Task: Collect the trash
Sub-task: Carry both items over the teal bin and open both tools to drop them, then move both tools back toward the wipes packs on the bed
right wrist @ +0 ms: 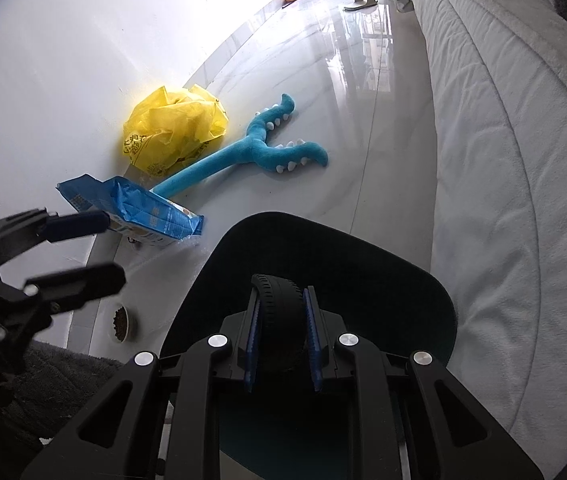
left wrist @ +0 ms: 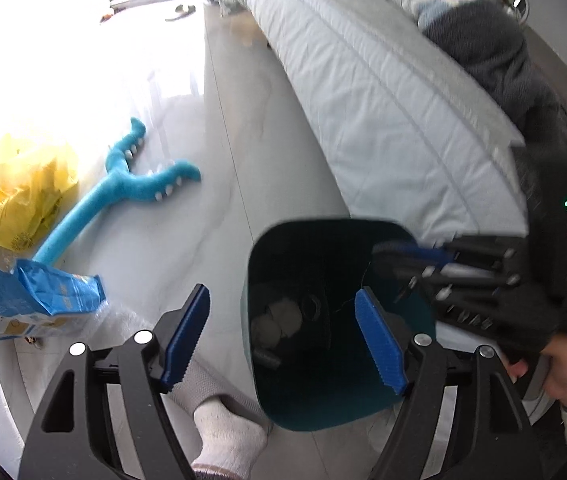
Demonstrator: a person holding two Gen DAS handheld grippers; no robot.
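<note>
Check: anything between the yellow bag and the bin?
Yes: the blue pouch and the plush toy's handle lie between yellow bag and bin, clearest in the right wrist view.

Both wrist views look steeply down, close above the dark bin beside the bed. Shared: bin, floor, blue toy; the left view is apparently blurred.

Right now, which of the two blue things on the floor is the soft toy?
The long forked blue plush with white spikes, beside the yellow bag. The other, the blue packet, is crinkled packaging.
</note>
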